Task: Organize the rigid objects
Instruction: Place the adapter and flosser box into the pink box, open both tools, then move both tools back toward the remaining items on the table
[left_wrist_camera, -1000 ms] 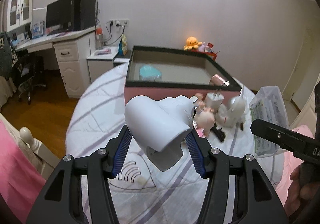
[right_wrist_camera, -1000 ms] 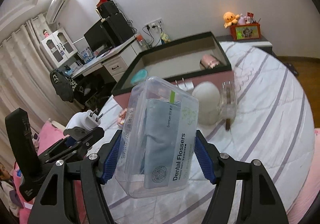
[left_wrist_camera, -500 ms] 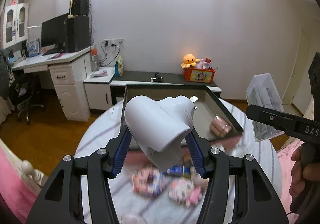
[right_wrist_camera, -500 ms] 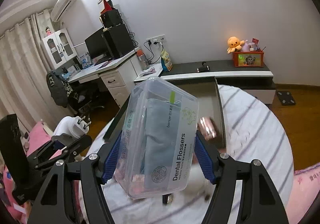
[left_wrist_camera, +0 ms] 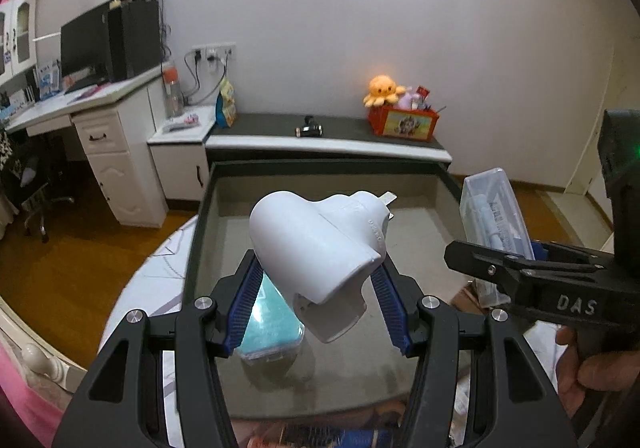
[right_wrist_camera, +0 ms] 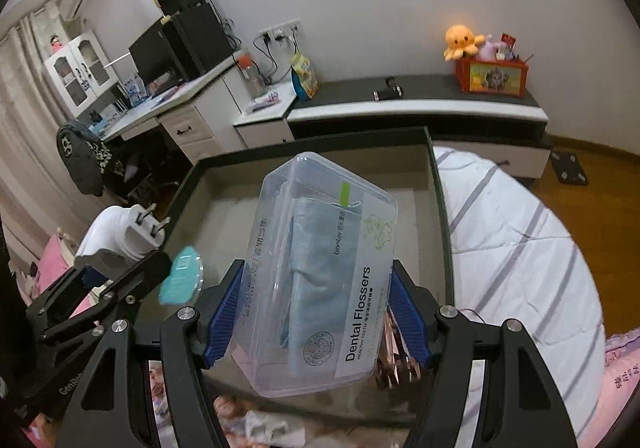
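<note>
My left gripper (left_wrist_camera: pixel 316 302) is shut on a white plug adapter (left_wrist_camera: pixel 320 244), held above the open dark-rimmed storage box (left_wrist_camera: pixel 200 216). In the right wrist view the same adapter (right_wrist_camera: pixel 132 232) shows its prongs at the left. My right gripper (right_wrist_camera: pixel 316 312) is shut on a clear plastic box of dental flossers (right_wrist_camera: pixel 320 268), also over the storage box (right_wrist_camera: pixel 440 208). That flosser box (left_wrist_camera: pixel 496 220) appears at the right of the left wrist view. A teal case (left_wrist_camera: pixel 272 328) lies on the box floor under the adapter, and a rose-gold object (right_wrist_camera: pixel 396 360) lies beneath the flossers.
The storage box sits on a bed with a white striped cover (right_wrist_camera: pixel 520 248). Small toys (right_wrist_camera: pixel 224 408) lie at the box's near side. Behind stand a low dark-topped cabinet (left_wrist_camera: pixel 320 136), a white desk (left_wrist_camera: pixel 100 120) with a monitor, and an orange toy box (left_wrist_camera: pixel 404 122). A hand (left_wrist_camera: pixel 592 368) holds the right gripper.
Both grippers moved forward from over the bed and toys to above the storage box, each still holding its object. The box's inside now fills the lower views.
</note>
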A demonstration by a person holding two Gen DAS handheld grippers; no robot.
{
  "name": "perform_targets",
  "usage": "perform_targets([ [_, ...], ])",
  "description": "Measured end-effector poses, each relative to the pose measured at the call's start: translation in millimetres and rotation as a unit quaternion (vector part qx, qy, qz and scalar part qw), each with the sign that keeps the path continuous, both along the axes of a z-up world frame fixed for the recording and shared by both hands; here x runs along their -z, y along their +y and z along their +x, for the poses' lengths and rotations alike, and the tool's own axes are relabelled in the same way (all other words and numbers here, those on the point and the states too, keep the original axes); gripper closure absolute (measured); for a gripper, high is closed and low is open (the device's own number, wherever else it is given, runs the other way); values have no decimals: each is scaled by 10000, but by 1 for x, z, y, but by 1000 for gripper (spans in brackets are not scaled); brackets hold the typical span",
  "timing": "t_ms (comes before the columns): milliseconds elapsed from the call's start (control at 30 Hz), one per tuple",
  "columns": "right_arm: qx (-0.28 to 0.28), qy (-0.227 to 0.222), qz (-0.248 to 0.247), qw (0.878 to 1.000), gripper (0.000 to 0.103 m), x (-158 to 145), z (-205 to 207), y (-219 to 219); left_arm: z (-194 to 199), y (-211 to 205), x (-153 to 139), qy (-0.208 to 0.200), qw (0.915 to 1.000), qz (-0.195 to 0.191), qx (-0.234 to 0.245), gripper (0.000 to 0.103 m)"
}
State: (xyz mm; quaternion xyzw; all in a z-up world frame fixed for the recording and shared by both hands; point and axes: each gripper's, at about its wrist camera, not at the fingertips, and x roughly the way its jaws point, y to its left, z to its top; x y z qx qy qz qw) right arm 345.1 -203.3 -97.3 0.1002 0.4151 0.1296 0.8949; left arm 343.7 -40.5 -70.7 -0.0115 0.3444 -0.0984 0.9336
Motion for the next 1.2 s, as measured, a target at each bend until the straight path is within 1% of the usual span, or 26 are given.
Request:
perform_targets([
  [100, 35, 112, -14, 9999, 30, 8, 6, -1, 11, -3, 13, 170, 9998, 105, -50, 45],
  [133, 71, 129, 5, 9999, 22, 9, 6, -2, 12, -3, 16, 211, 9997, 141, -65, 43],
  [167, 110, 121, 47, 9999, 19, 10, 4, -4, 11, -1, 17, 199, 9997, 140, -91, 37],
  [200, 143, 123, 76, 9998, 18, 9, 2, -6, 10, 0, 17, 170, 9997, 144, -131, 31],
  [233, 174, 128, 100, 9997, 15, 8, 0, -8, 7, 1, 15, 109, 9996, 159, -187, 19],
  [267, 214, 122, 115, 9996, 10, 7, -2, -10, 1, 3, 12, 15, 9995, 181, -250, 10],
  [333, 293, 39, 125, 9995, 0, 1, -11, -14, -12, 7, 4, -164, 9992, 197, -304, 6],
  [367, 318, -12, 128, 9994, 0, -3, -15, -14, -16, 9, 1, -217, 9991, 185, -303, 2],
  [433, 380, -78, 142, 9991, 0, -9, -25, -16, -33, 14, -9, -389, 9985, 174, -336, 0],
  [600, 428, -396, 238, 9980, 0, -28, -67, -17, -76, 21, -26, -608, 9977, 123, -285, 0],
  [733, 465, -714, 271, 9960, 0, -46, -106, -16, -111, 25, -35, -712, 9972, 118, -198, 0],
  [867, 524, -1012, 291, 9931, 0, -58, -150, -17, -153, 30, -40, -827, 9963, 37, -229, 0],
  [1067, 599, -1276, 167, 9899, 0, -65, -200, -17, -196, 37, -50, -999, 9943, -45, -368, 0],
  [1200, 695, -1378, 141, 9879, 0, -63, -229, -21, -219, 40, -50, -1005, 9936, -12, -507, 0],
])
